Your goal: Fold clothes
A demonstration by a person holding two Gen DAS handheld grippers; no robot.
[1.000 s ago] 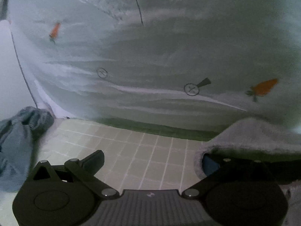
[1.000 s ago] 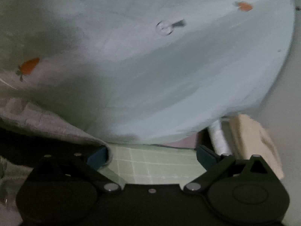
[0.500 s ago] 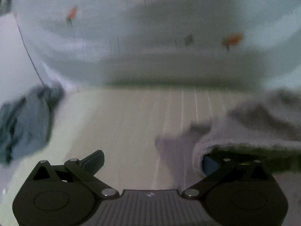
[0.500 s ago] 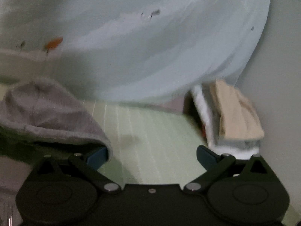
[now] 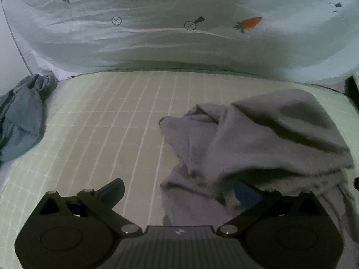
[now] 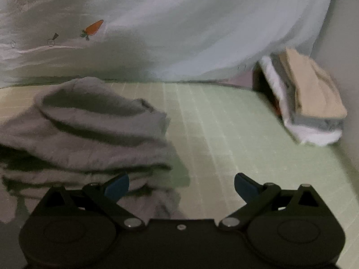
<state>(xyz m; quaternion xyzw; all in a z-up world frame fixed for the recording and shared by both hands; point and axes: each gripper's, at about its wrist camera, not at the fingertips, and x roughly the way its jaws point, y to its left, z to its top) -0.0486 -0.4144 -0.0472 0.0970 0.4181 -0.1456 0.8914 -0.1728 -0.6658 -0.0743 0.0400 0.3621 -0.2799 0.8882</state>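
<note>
A: Left wrist view is showing the grey garment (image 5: 258, 139) lying bunched in a loose heap on the green grid mat (image 5: 112, 123), to the right of centre. Folds are rolling over each other, one edge is sticking out toward the mat's middle.

B: Left gripper (image 5: 178, 189), what is it doing?

A: Standing wide apart. The right finger is sitting under the overhanging grey cloth, the left finger over bare mat. Whether that finger is touching the cloth, I cannot tell.

B: Right wrist?

A: Same grey garment (image 6: 89, 130), stacking in soft layers on the left half of the mat (image 6: 224, 134). Right gripper (image 6: 181, 185) is also gaping wide, its left finger lying against the garment's lower folds, its right finger over bare mat.

B: Surroundings?

A: Blue cloth (image 5: 20, 121) is lying crumpled at the mat's left edge. Folded stack (image 6: 307, 103), beige on top, grey and white under it, is sitting at the mat's far right corner. Pale sheet with carrot prints (image 5: 179, 33) is hanging along the back. Nothing is lying between either gripper and the garment.
</note>
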